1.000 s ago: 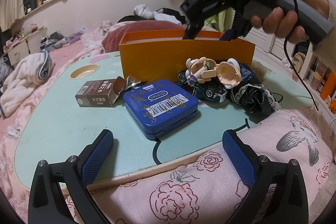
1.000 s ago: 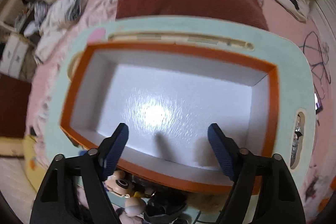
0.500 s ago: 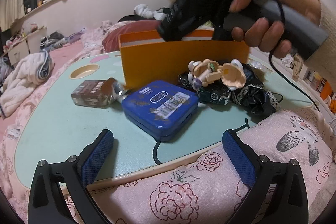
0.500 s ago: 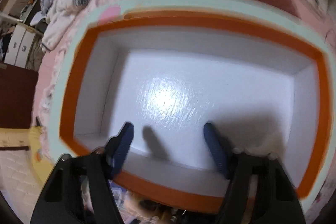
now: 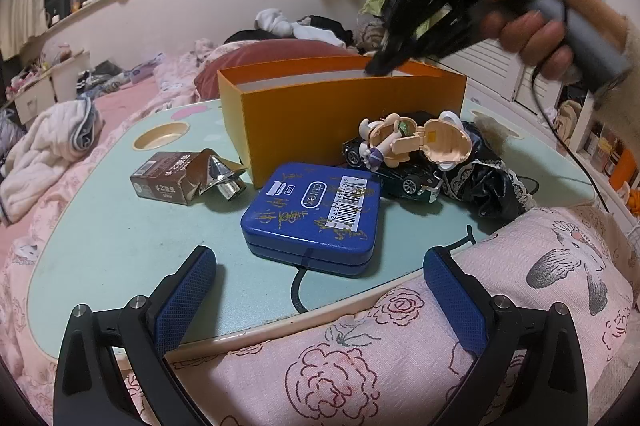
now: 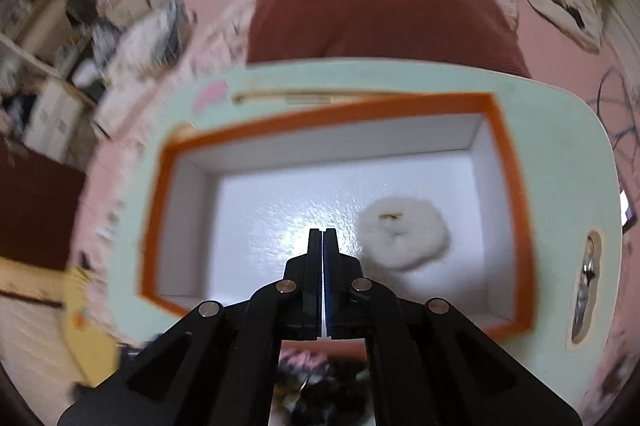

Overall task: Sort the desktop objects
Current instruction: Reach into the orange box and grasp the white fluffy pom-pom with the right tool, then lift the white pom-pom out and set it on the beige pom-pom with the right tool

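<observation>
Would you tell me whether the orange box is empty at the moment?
Not empty. The right wrist view shows one fluffy white round item lying on the white floor of the orange box; the rest of the floor is bare.

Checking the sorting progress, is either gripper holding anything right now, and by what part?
Nothing is held. The right gripper is shut empty above the orange box; the left gripper is open and empty.
</observation>
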A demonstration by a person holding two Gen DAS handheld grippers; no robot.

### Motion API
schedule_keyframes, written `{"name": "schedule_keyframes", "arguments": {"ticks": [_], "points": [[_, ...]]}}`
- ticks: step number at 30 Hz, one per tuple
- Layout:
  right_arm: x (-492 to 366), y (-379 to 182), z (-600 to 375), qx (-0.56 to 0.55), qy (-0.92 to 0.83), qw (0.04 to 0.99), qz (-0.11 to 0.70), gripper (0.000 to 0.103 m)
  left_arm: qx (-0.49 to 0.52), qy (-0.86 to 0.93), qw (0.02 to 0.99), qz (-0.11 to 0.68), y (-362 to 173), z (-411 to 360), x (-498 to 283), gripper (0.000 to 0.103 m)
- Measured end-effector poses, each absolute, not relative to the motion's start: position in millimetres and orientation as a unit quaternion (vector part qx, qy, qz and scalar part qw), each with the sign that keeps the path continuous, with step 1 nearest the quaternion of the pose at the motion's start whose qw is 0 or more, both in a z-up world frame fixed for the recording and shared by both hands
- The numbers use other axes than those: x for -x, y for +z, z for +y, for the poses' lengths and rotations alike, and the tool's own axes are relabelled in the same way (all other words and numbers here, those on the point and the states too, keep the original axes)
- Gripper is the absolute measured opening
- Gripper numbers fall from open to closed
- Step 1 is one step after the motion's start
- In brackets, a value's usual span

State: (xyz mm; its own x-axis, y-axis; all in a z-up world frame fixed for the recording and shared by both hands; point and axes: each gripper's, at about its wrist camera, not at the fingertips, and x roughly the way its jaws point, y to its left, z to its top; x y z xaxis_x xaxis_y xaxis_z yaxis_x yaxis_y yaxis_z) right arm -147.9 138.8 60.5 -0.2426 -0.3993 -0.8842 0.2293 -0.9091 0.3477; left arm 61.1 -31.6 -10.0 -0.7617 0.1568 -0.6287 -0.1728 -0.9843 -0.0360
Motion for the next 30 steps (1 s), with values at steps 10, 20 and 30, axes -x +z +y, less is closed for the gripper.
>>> {"name": "schedule_keyframes", "arguments": {"ticks": [10, 20, 30], "points": [[158.3, 70.9, 148.0, -0.602, -0.782, 0.157, -0.026, 0.062, 0.334, 0.938, 0.088, 0.012, -10.2, -31.5, -61.6, 0.103], [154.1, 20.7, 104.7, -0.585, -0.795, 0.089, 0.133, 0.043, 0.333, 0.939, 0.089, 0.011, -8.9, -30.7, -61.4, 0.103], [106.0, 86.4, 148.2, -0.434, -0.885, 0.168, 0.005, 0.042, 0.333, 0.939, 0.089, 0.012, -9.4, -30.5, -61.8, 0.103]]}}
